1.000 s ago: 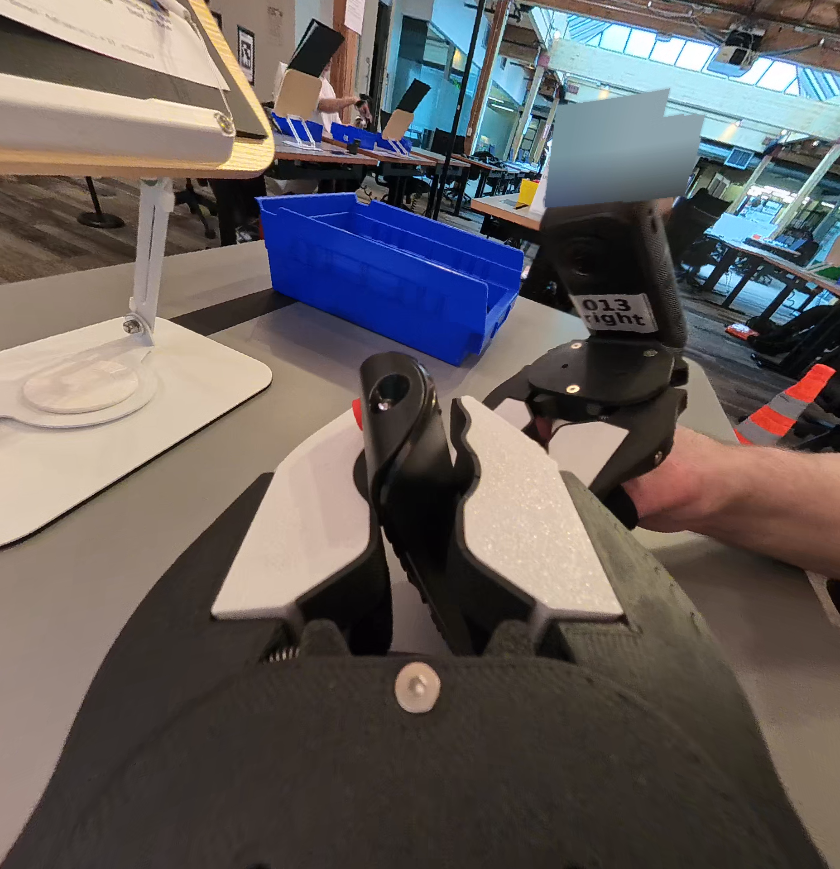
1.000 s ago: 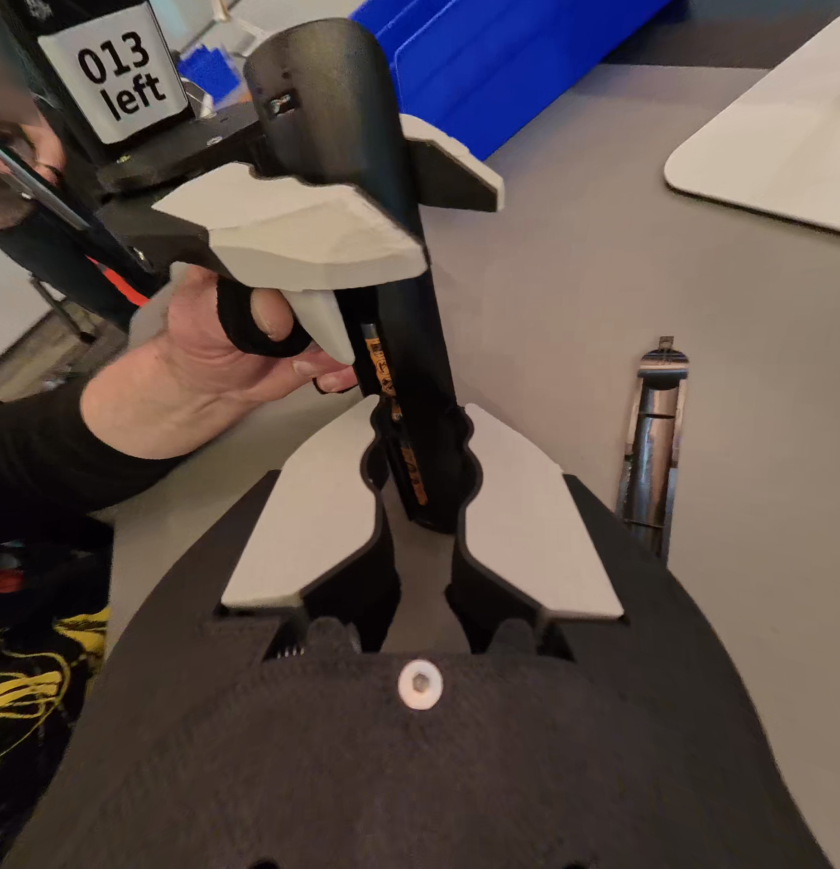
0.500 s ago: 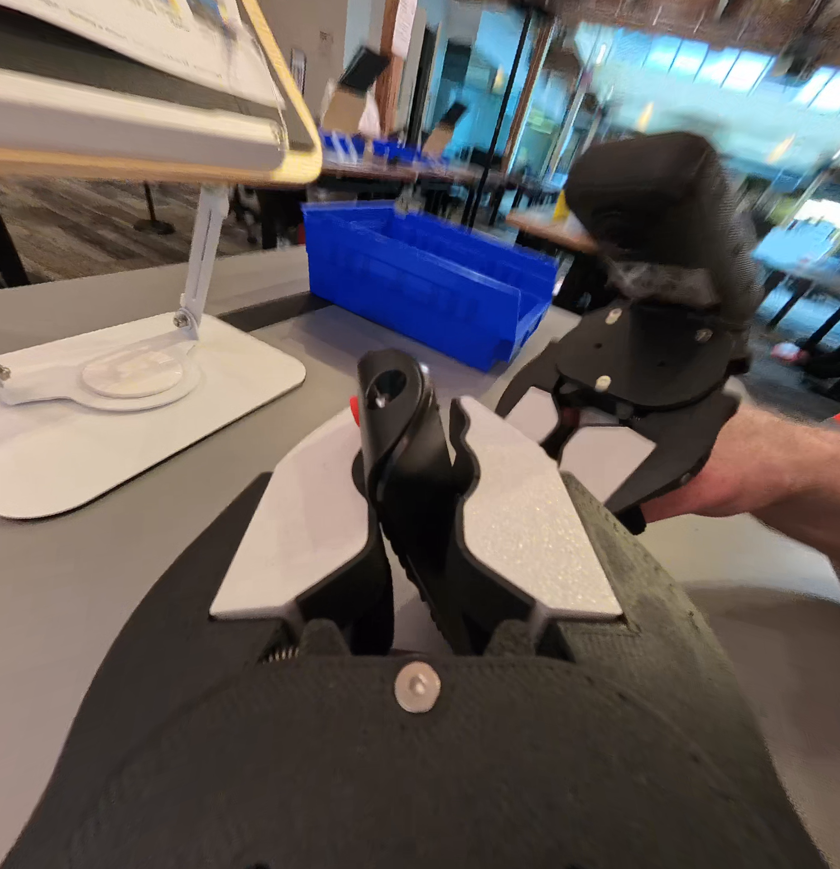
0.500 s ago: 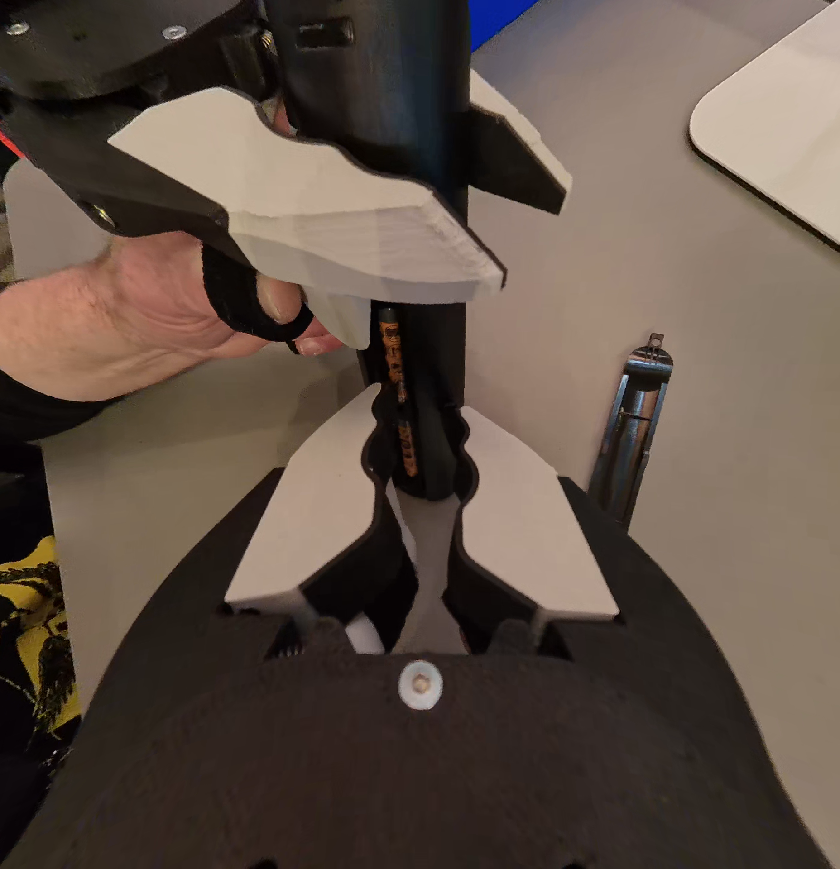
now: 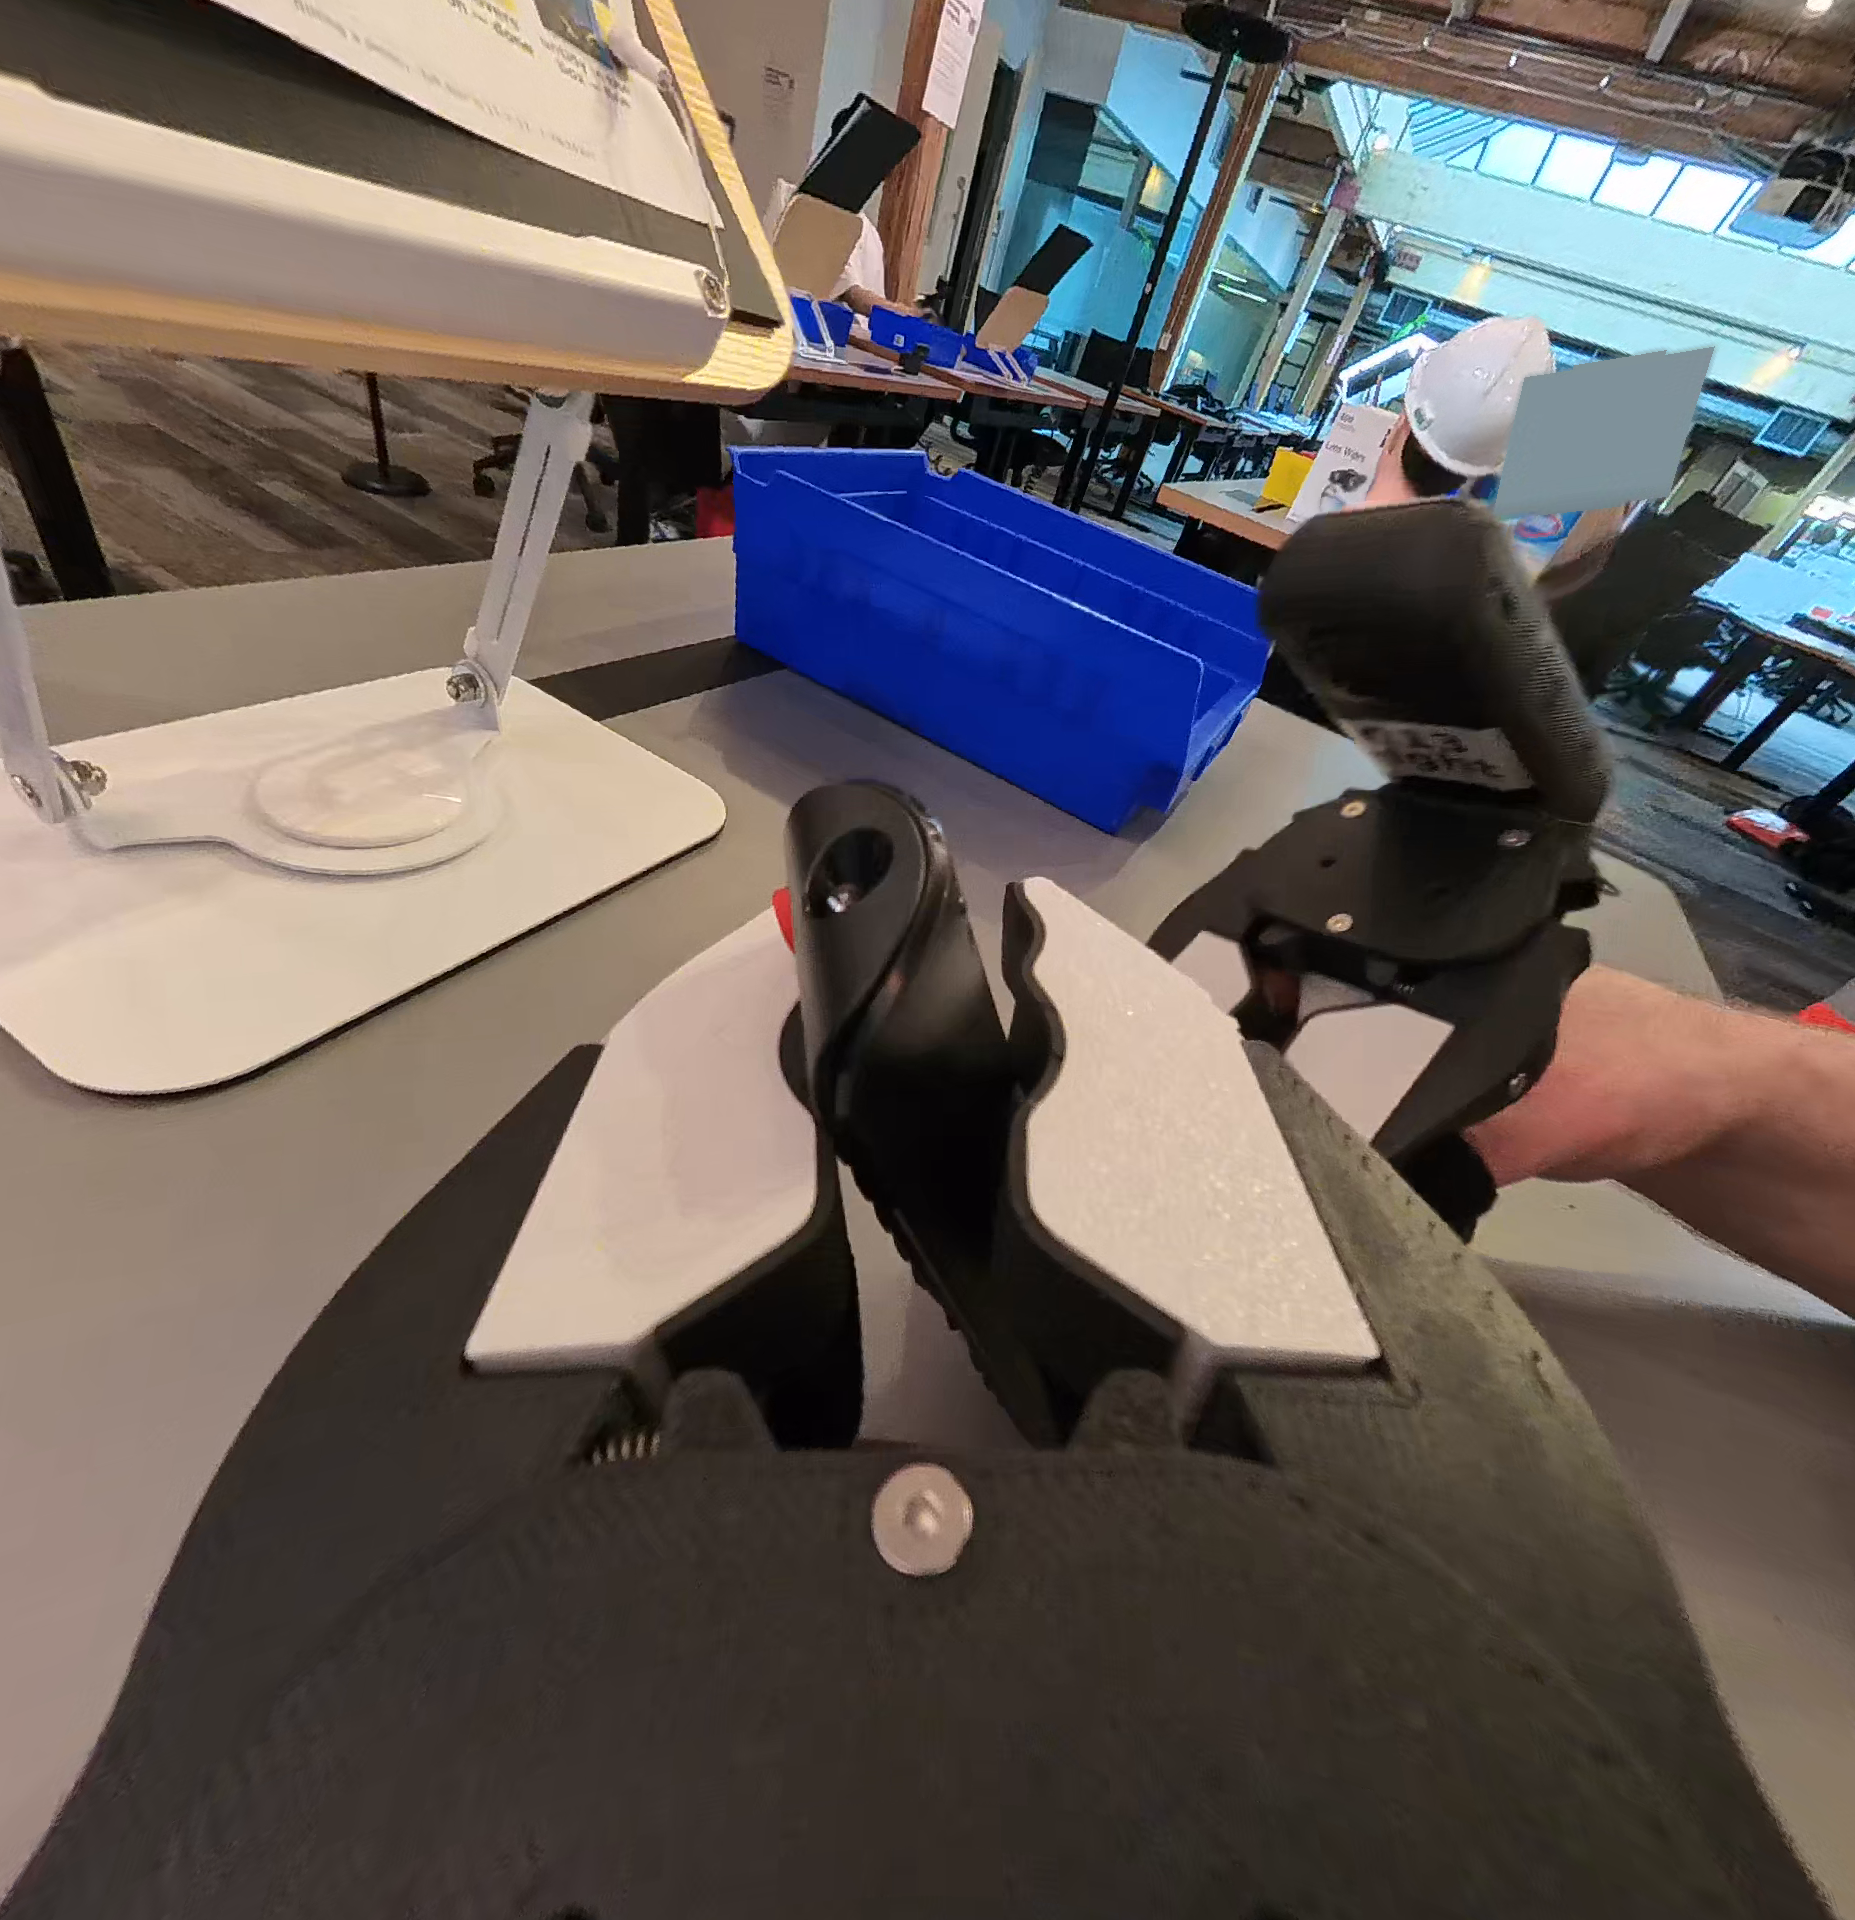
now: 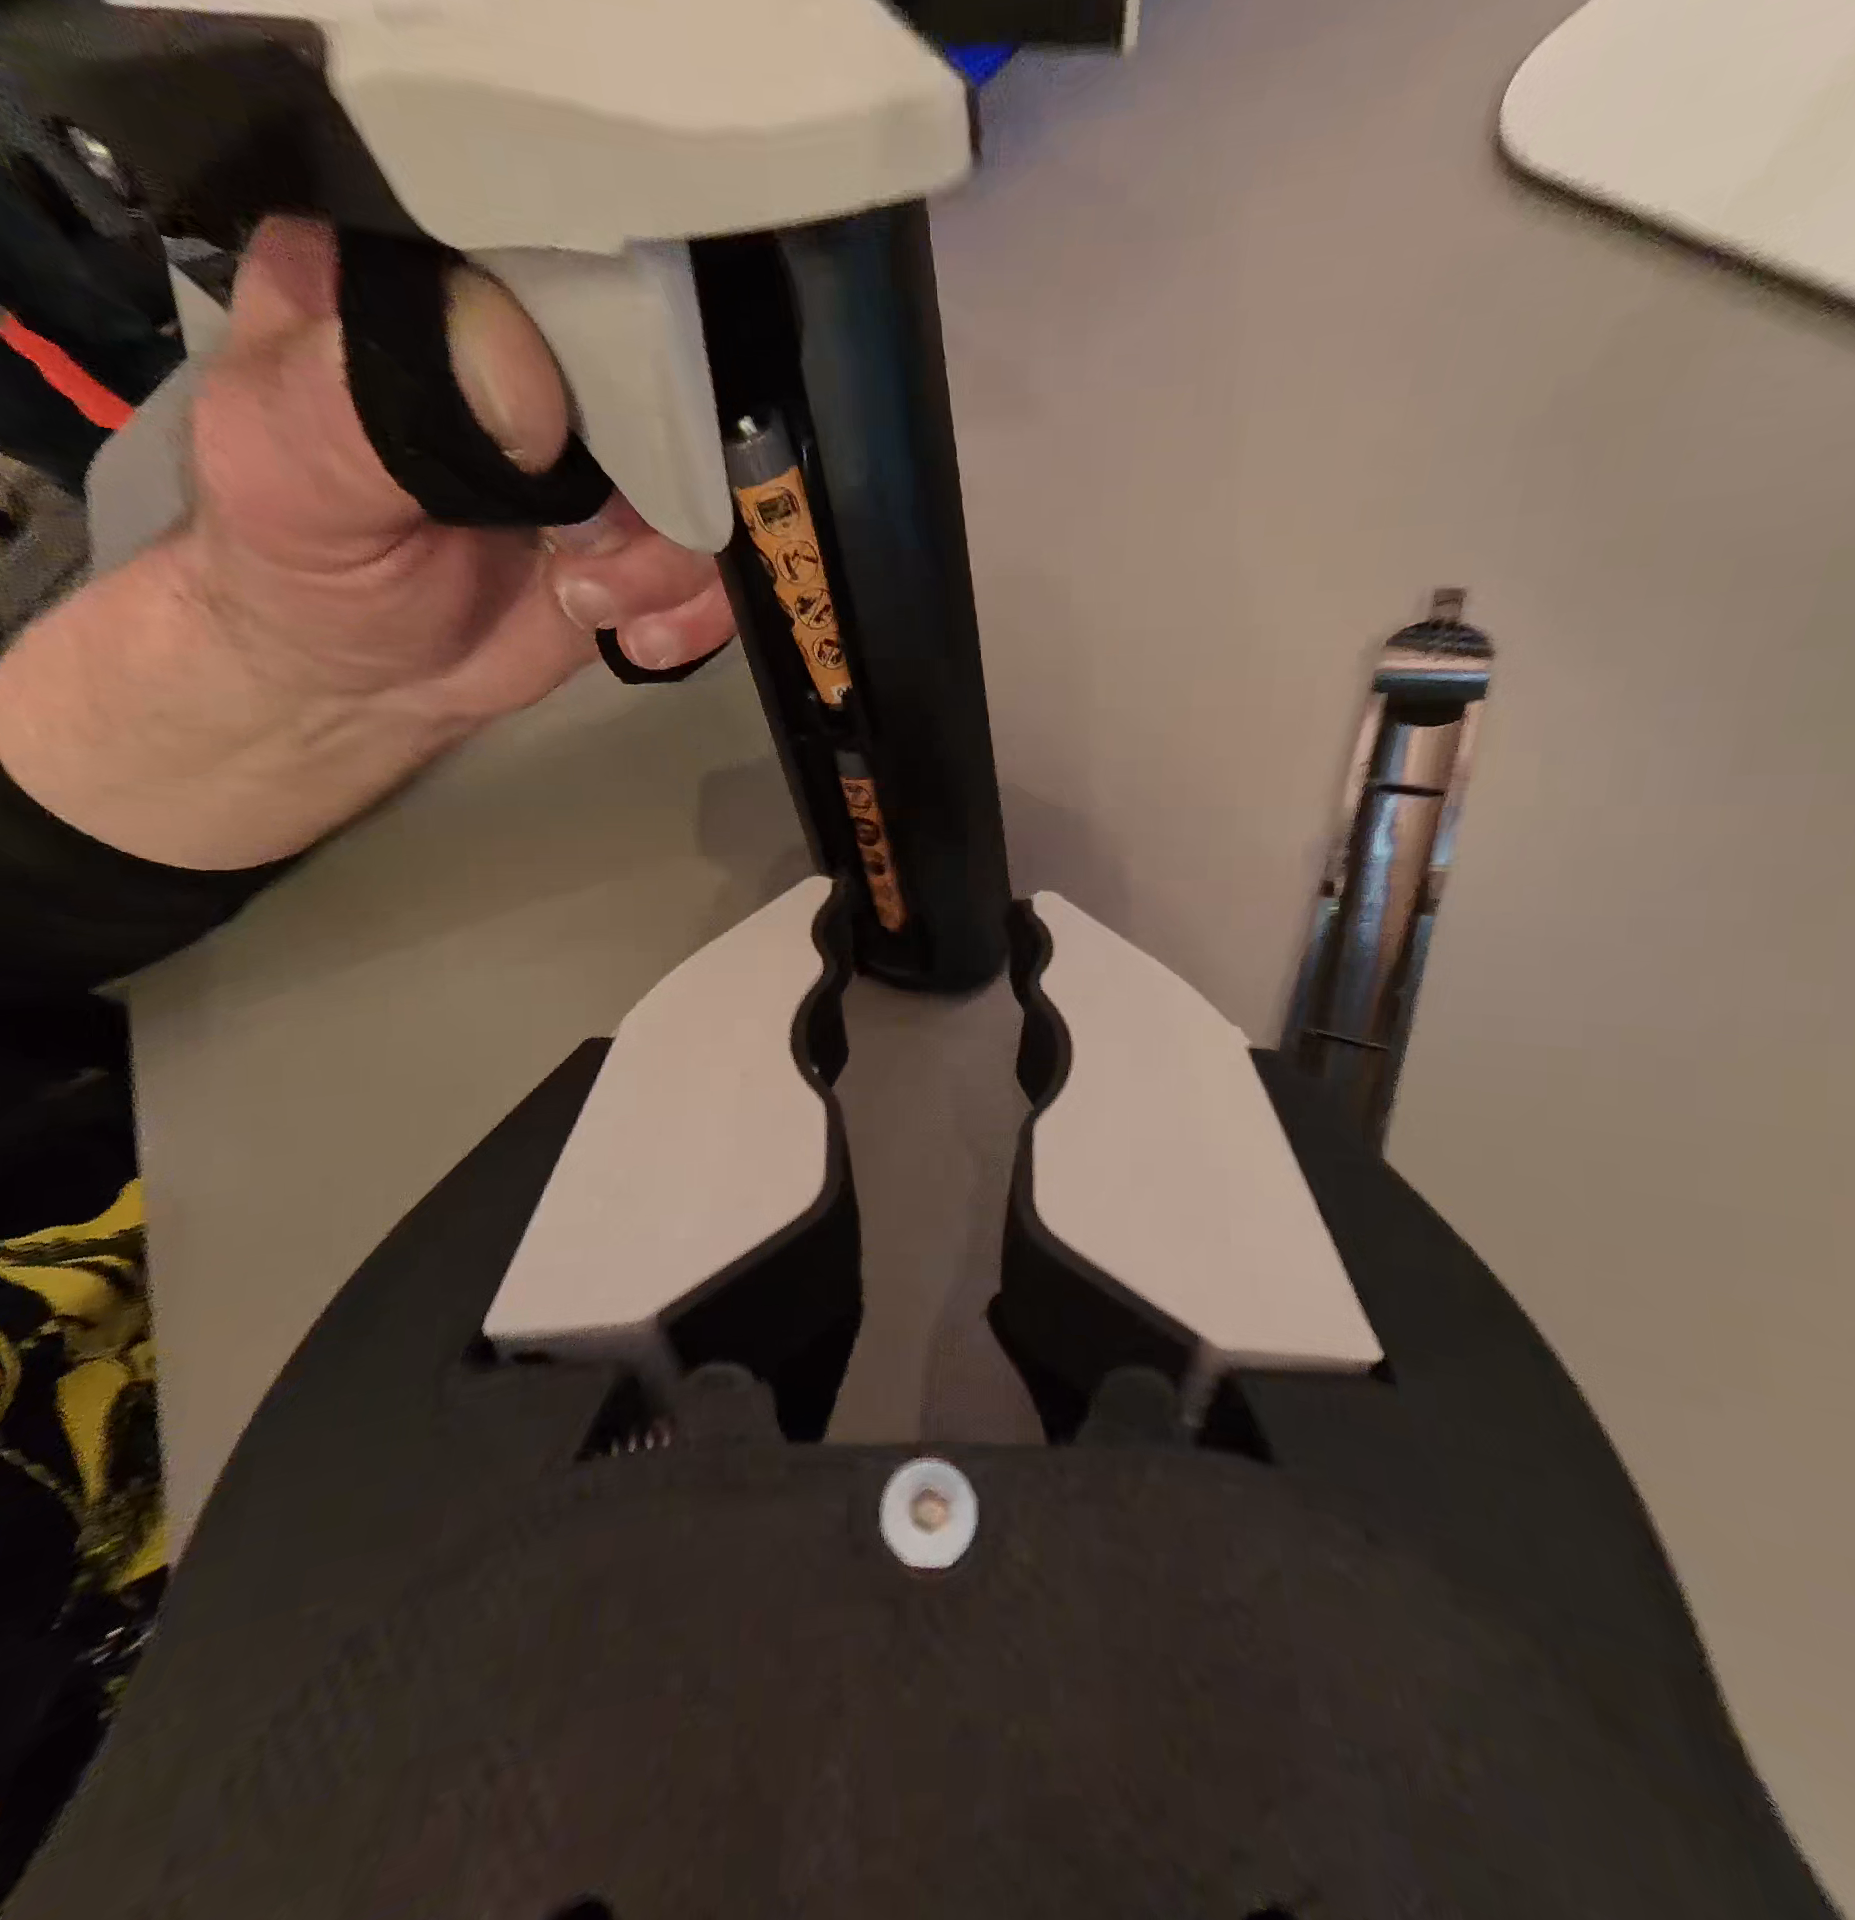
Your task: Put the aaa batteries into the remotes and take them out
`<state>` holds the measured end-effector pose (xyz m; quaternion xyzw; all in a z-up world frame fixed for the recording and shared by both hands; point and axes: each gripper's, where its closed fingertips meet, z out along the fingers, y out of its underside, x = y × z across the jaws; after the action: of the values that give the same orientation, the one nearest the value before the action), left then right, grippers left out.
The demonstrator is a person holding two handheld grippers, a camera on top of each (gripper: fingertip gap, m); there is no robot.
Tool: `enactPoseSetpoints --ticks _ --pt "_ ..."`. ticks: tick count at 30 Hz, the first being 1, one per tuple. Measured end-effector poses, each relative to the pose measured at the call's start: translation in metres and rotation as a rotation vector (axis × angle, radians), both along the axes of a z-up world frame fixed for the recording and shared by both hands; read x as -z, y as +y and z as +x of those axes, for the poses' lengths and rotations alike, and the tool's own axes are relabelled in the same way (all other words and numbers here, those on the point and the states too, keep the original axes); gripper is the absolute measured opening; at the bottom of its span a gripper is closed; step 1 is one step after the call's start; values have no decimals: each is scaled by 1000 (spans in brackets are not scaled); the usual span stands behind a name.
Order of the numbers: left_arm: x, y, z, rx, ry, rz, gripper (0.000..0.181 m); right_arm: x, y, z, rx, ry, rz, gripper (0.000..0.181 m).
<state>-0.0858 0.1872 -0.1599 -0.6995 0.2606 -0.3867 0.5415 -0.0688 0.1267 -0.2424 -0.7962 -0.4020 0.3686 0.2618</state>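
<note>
The left hand-held gripper (image 5: 918,1049) is clamped on the black remote (image 6: 892,582), held up off the worktop (image 6: 1266,499) with two AAA batteries (image 6: 798,582) seated, while the right hand-held gripper (image 6: 928,935) sits narrowly open around its end, so probably next comes picking a battery out.

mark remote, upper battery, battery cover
remote (image 6: 907,623), right wrist view, on its black back.
upper battery (image 6: 793,561), right wrist view, on its orange wrap.
battery cover (image 6: 1396,831), right wrist view, mid-length, on the table.
</note>
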Motion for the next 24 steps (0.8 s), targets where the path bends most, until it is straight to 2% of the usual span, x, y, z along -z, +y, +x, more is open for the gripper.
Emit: enactPoseSetpoints --ticks 4,15,18,20,22,24 --pt "-1 -2 0 -1 0 5 31 16 -1 -4 -13 -62 -14 16" --pt "1 0 -2 1 -50 -15 30 22 -3 -5 -47 -119 -7 22" --pt "5 -1 -4 20 -83 -54 30 15 -2 -10 -36 -9 -35 26" --pt "9 -3 -1 52 -124 -93 30 0 0 -17 -40 109 -39 30" --pt "10 -3 -1 72 -147 -110 30 -3 2 -21 -74 106 -16 38" --pt "7 -5 -1 120 -189 -124 30 -4 -2 -27 -139 123 -20 30"
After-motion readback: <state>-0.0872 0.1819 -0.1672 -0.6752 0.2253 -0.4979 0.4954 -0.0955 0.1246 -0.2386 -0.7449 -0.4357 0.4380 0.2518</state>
